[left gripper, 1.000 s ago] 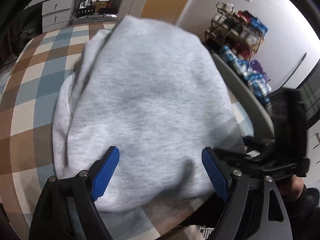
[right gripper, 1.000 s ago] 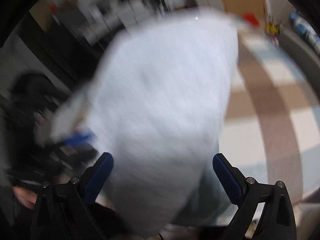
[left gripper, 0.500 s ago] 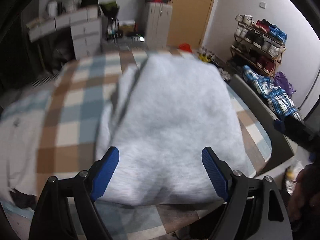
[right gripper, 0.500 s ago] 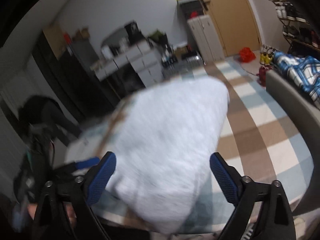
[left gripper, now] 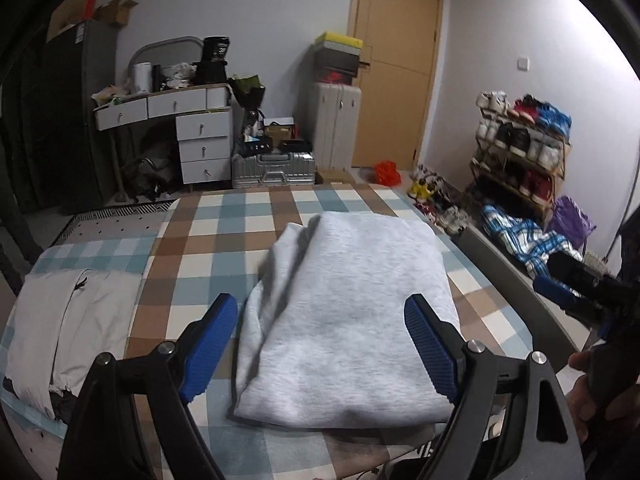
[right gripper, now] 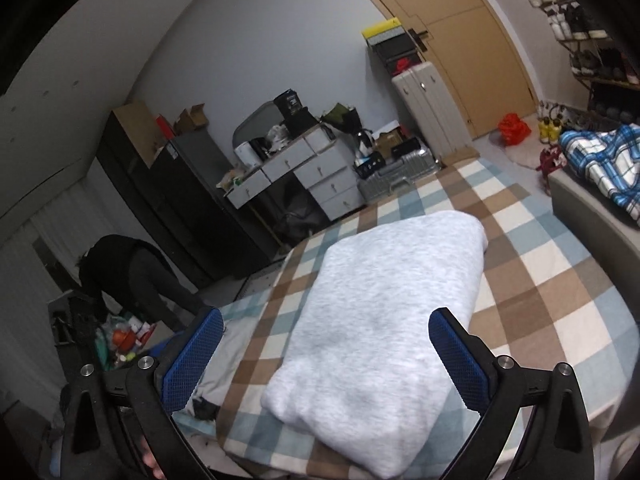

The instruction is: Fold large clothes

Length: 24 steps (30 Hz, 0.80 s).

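Left claw (left gripper: pixel 320 344): released; both blue pads spread wide, nothing between them, tilted down over the near edge of the bed.
Left claw pads (left gripper: pixel 210 346): clear of the cloth; the sweater shows in the gap beyond them, not touched.
Right claw (right gripper: pixel 326 356): released; pads spread wide, empty, raised above the sweater.
Right claw pads (right gripper: pixel 460 360): apart from the fabric, one to each side of the fold's near end as seen from the wrist.
Right claw, seen from the left wrist (left gripper: pixel 560 296): far to the right of the left claw, off the bed's edge; a blue pad and black body show, blurred.
Hand (left gripper: pixel 584 396): right of the left claw, at the frame edge, around a black handle.
Sweater (left gripper: pixel 348 316): light grey, folded into a thick rectangle, straight ahead of both claws, lying flat on the bed; its left side shows loose layered folds.
Sweater, right wrist view (right gripper: pixel 384 320): runs away from the claw along the bed, near end rounded and close to the bed's edge.
Bed (left gripper: pixel 208 240): checked cover in blue, brown and cream, under the sweater.
Pale garment (left gripper: pixel 60 320): left of the left claw, flat on the bed, well apart from the sweater.
Drawers (left gripper: pixel 200 140): beyond the bed's far end, left of centre.
Suitcase (left gripper: pixel 336 120): upright, beyond the bed, beside the door.
Shoe rack (left gripper: pixel 520 140): far right of the left claw, against the wall.
Person (right gripper: pixel 132 276): far left of the right claw, bent over, in dark clothes.
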Available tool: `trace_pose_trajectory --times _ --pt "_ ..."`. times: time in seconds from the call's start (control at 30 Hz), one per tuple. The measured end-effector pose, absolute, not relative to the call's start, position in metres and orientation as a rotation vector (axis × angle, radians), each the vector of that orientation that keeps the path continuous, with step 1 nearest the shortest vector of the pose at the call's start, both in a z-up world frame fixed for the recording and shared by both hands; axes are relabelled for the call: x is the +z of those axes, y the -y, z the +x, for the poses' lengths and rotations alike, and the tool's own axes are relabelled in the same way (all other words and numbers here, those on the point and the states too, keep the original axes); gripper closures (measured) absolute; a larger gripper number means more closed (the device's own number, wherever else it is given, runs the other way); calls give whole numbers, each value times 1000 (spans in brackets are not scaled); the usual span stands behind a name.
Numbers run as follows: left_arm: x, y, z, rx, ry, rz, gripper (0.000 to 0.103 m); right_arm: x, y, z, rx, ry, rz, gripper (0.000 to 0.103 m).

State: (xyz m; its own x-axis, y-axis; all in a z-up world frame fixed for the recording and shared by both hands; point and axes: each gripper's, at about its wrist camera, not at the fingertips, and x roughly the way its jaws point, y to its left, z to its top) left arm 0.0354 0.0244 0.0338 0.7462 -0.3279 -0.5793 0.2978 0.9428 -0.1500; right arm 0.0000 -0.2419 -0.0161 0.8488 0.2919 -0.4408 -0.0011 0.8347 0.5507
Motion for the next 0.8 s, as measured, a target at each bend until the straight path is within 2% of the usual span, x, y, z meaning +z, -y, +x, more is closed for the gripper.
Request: trace_pose_trajectory --times 0.53,0.8 --pt "1 -13 61 -271 -720 -39 20 -69 255 18 114 -691 549 0" --pt "-25 -15 95 -274 -814 20 20 -128 287 74 162 -934 747 0"
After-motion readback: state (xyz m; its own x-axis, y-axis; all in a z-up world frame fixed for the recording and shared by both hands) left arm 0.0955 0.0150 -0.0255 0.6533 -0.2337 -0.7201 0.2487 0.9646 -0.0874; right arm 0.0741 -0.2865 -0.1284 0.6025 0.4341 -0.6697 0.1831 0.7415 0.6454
